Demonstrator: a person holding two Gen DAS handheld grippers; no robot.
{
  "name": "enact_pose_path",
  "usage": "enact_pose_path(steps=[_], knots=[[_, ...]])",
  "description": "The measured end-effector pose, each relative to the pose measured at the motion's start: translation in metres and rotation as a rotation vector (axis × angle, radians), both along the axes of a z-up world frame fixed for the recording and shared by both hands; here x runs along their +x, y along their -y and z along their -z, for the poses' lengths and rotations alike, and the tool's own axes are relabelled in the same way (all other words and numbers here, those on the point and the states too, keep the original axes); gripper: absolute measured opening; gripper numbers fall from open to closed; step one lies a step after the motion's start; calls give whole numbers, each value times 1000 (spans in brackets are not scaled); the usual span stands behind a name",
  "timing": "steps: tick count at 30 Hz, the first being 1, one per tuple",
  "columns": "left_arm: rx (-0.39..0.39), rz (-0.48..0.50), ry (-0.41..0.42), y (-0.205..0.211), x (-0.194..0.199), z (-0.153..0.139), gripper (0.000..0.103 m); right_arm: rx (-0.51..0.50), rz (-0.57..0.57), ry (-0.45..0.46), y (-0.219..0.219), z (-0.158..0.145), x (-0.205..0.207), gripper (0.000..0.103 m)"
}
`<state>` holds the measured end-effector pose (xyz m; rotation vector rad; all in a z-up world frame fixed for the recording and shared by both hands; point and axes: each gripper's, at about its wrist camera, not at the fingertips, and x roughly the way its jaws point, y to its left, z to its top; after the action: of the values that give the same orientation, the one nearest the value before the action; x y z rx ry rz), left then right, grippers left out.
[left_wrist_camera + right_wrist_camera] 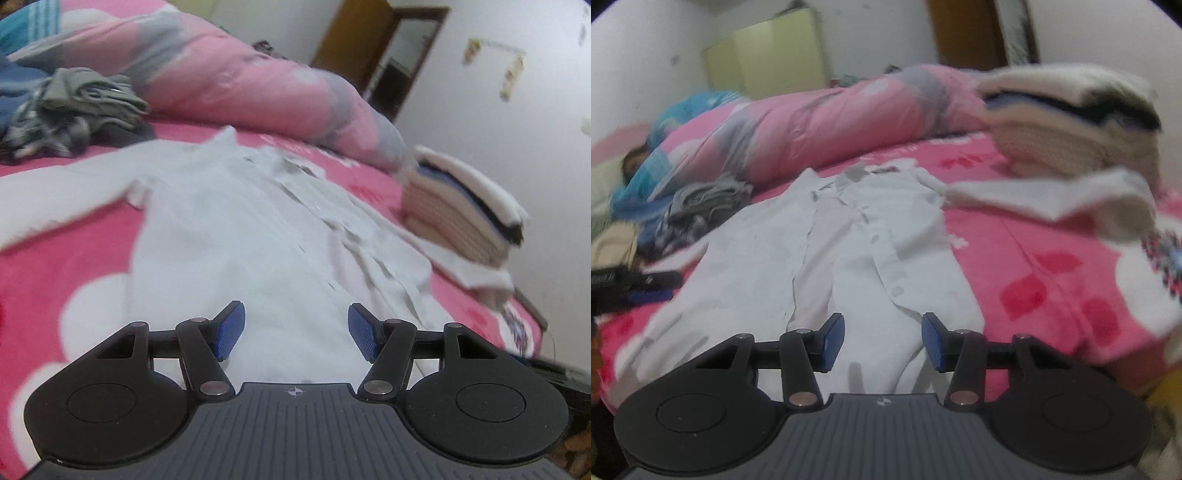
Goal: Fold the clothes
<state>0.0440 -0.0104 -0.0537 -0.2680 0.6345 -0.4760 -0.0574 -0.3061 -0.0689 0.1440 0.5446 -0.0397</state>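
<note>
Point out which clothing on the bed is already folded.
The cream-and-navy stacked pile at the bed's far right; the white button shirt lies spread flat, the grey heap crumpled.

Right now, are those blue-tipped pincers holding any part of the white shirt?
No, nothing is held. Both the left gripper and the right gripper are open above the hem end of the white shirt.

Both tools are held low and level, pointing forward. The left tool (296,330) has its blue pads spread wide with nothing between them; the right tool (883,341) is likewise parted and empty.
</note>
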Motion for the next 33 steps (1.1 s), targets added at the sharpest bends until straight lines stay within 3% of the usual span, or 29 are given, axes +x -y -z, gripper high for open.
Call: enact_pose_path(steps=[5,6,7,9,10,18,23,27,33], knots=[[59,37,-4,24,-6,6,62,-179,6,-31,-4,17,11,46],[71,46,-5,27,-8,8,62,-210,12,-56,-2,22,15,40],[84,52,-5,31,-9,9,62,-232,24,-77,0,27,17,24],[109,66,0,37,-13,10,62,-172,36,-61,13,24,16,4],[121,75,6,41,-15,10,62,-124,48,-45,21,19,16,1],[185,180,61,77,-21,6,62,299,145,92,115,-23,10,1],[221,240,61,100,-21,11,62,339,192,87,149,-28,15,0],[250,288,61,118,-21,15,62,372,253,-83,169,4,28,1],[263,296,37,121,-17,21,62,407,285,-12,182,14,13,1]])
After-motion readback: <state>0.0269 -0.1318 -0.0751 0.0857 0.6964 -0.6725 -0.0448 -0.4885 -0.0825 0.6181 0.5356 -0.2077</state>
